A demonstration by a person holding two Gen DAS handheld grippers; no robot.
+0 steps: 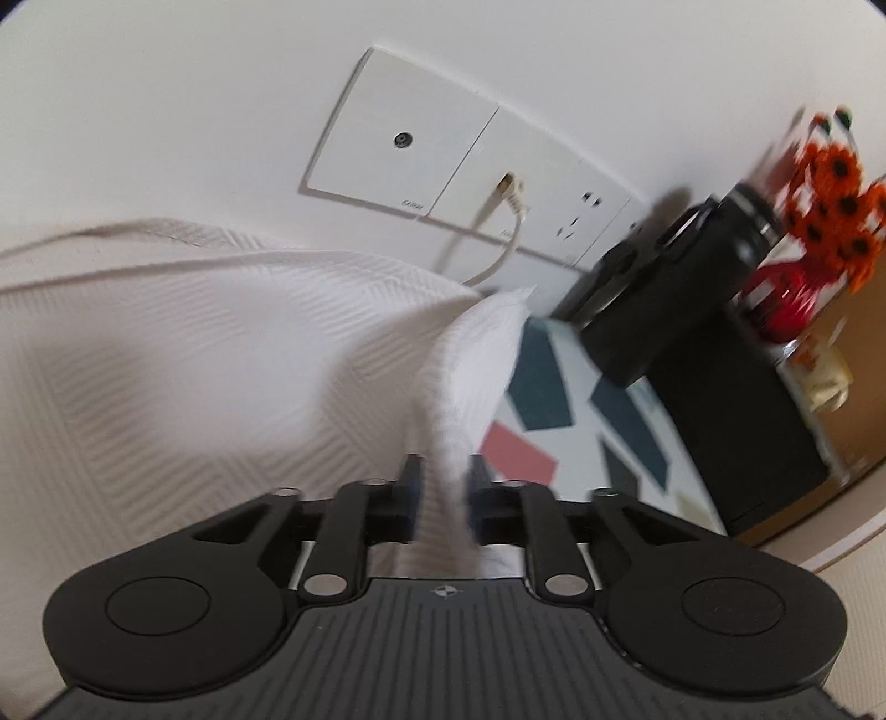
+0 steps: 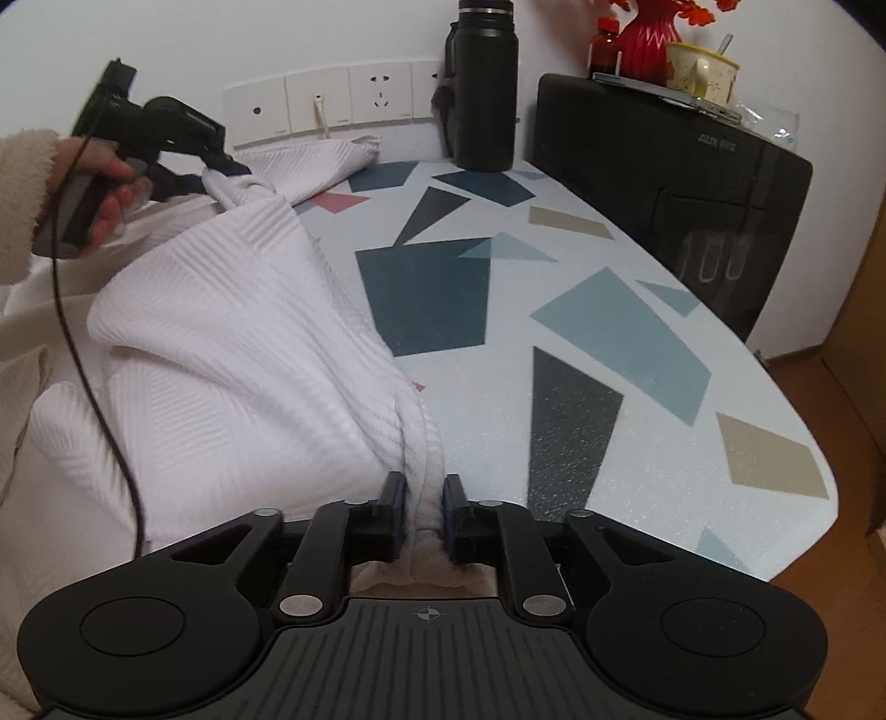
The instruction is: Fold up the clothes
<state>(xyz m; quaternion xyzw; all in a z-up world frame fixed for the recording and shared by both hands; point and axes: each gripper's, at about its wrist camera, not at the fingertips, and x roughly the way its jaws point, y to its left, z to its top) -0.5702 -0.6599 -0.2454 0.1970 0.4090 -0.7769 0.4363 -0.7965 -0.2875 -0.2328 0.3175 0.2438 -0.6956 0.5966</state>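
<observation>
right wrist view: right hand-held gripper (image 2: 423, 512) clamped on white garment (image 2: 232, 343) at 6 o'clock, left hand-held gripper (image 2: 221, 166) pinching it at 10 o'clock, lifted over patterned bench (image 2: 609, 343), likely to spread an edge for folding.

The pale bench with blue, grey and tan geometric patches (image 2: 637, 354) lies bare across its middle and right side, open room for a hand-held gripper to pass. Its left side is covered by the white ribbed knit garment (image 2: 238, 343), bunched and raised. At the back, near the wall, a tall black insulated bottle (image 2: 483, 88) stands on the bench. The black box-shaped appliance (image 2: 681, 194) closes off the far right edge, with a red vase (image 2: 642, 33) and cream mug (image 2: 700, 69) on top.
</observation>
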